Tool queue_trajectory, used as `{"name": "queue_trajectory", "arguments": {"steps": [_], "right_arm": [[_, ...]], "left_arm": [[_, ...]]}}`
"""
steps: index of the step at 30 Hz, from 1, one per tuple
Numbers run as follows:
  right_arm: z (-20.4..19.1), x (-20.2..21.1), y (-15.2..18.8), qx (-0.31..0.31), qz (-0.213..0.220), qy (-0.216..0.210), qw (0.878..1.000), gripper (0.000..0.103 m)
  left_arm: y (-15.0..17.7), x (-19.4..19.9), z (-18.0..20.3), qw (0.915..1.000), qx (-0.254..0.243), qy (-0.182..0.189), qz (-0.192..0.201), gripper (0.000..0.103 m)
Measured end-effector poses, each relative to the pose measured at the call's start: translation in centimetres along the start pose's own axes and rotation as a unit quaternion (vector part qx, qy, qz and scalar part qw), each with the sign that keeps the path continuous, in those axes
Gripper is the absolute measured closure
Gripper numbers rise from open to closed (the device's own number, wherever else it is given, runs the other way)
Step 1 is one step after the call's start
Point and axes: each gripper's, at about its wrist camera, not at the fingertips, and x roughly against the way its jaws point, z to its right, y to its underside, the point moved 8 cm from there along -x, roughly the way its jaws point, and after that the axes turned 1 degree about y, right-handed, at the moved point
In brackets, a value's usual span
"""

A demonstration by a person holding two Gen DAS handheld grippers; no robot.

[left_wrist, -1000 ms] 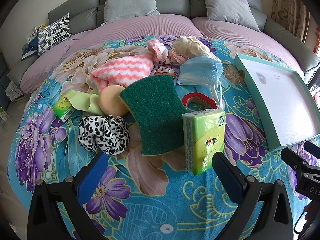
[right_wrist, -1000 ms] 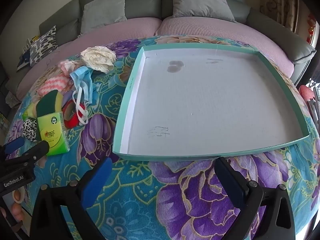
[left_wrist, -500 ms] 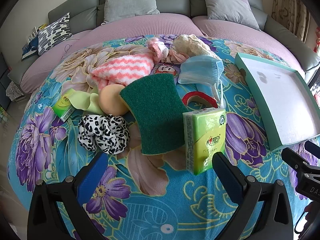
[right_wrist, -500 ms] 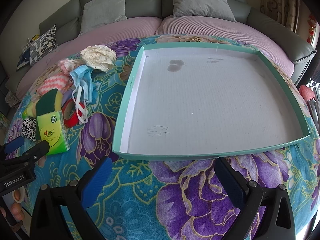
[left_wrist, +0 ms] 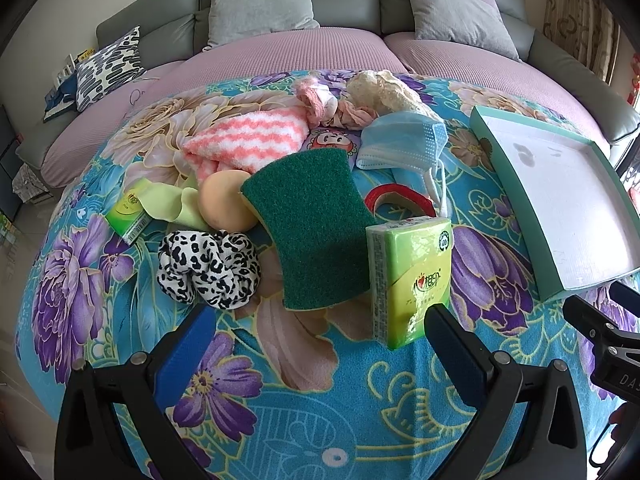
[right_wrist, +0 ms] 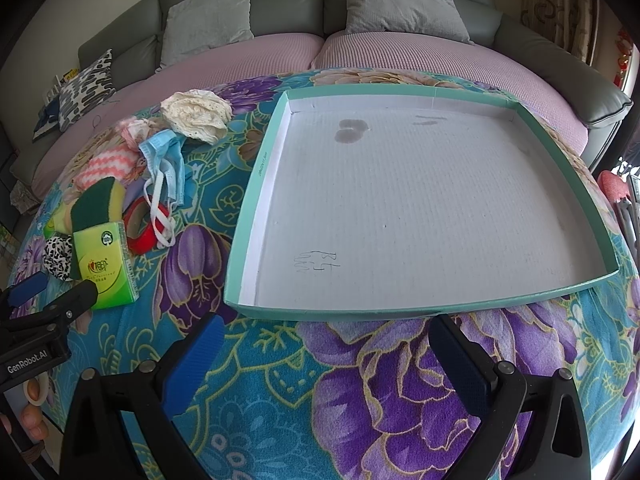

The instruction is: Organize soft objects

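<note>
Both grippers gaped empty; the light, squashy tissue pack probably wanted pinching across its narrow sides.

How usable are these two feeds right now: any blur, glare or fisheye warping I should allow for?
Left wrist view: sharp, even daylight; the tissue pack and green sponge read clearly, with strong fisheye bowing of the sofa and dark corners. Right wrist view: also sharp; the tray floor is bright but not blown out, its straight rims curve, and the left gripper sits dim at the edge.
</note>
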Motion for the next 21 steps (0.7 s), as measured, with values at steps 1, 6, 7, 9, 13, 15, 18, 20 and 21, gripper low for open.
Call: {"name": "queue_trajectory", "arguments": {"steps": [1,6,7,9,13,15,18,20,21], "right_arm": [[0.0,0.0,0.0,0.000,0.000,0.000,1.000,0.000],[-0.3,0.0,0.6,0.003,0.000,0.004,1.000,0.000],[0.0,0.2,0.1,0.003,0.001,0.004,1.000,0.000],[0.0,0.3,0.2,0.005,0.002,0.006,1.000,0.000],[0.3,0.3,0.2,0.006,0.001,0.013,1.000,0.000],[0.3,0.4,0.2,0.003,0.001,0.010,1.000,0.000],[0.2,0.6,0.0,0.002,0.008,0.007,1.000,0.000],[0.2,0.9,-0.3,0.004,0.008,0.010,1.000,0.000],[0.2,1.2,-0.5,0.004,0.012,0.011,1.000,0.000]], "left_arm": [[0.0,0.0,0.0,1.0000,0.000,0.000,0.000,0.000],[0.0,0.2,-0.1,1.0000,-0.001,0.001,0.001,0.000],[-0.1,0.3,-0.1,1.0000,-0.001,0.001,0.002,0.000],[-0.1,0.5,-0.1,1.0000,0.000,0.001,0.002,0.000],[-0.2,0.8,-0.1,1.0000,0.000,0.004,0.005,0.000],[-0.3,1.1,-0.2,1.0000,-0.001,0.006,0.007,0.000],[-0.5,1.2,-0.3,1.0000,0.002,0.005,0.008,0.000],[-0.7,1.4,-0.6,0.9999,0.004,0.000,0.011,0.000],[-0.9,1.6,-0.7,0.9999,0.007,-0.001,0.014,0.000]]}}
